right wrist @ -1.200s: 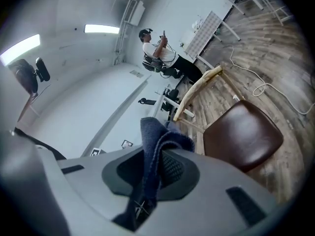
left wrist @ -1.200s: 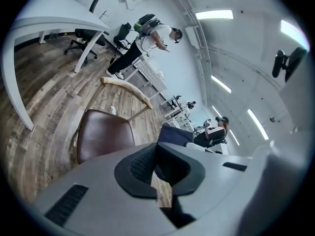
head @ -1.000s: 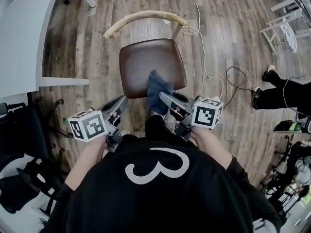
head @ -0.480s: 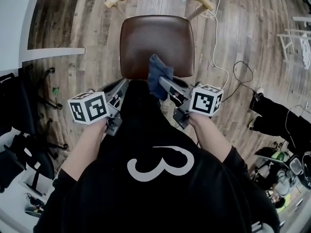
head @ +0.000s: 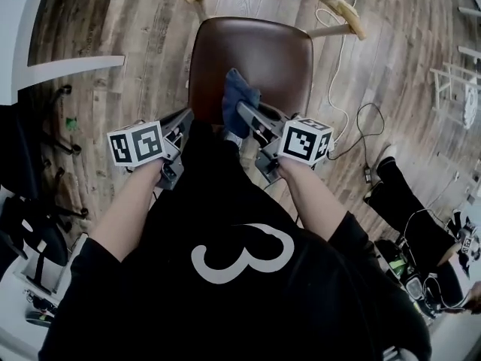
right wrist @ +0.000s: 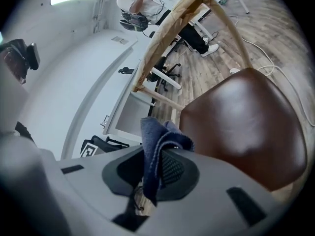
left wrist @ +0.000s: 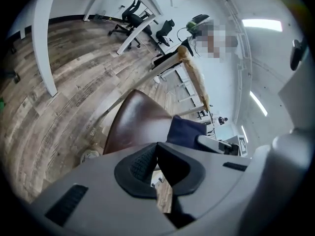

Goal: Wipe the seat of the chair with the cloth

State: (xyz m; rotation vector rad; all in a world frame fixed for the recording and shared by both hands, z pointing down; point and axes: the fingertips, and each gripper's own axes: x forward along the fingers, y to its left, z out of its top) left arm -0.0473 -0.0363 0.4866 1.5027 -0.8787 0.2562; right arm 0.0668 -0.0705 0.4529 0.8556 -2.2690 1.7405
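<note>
Your right gripper [right wrist: 152,170] pinched the dark-blue fabric cloth [right wrist: 158,137], likely soft and limp, by its bunched fold above the glossy brown chair seat [head: 259,51]; your left gripper [left wrist: 157,162] sat closed, empty.

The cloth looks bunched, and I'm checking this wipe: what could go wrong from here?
1. The cloth is pinched, bunched, in the right gripper; little sticks out, so the jaw tips may scrape the brown seat.
2. The left gripper is shut on nothing, steadying nothing, so the seat might shift when pushed.
</note>
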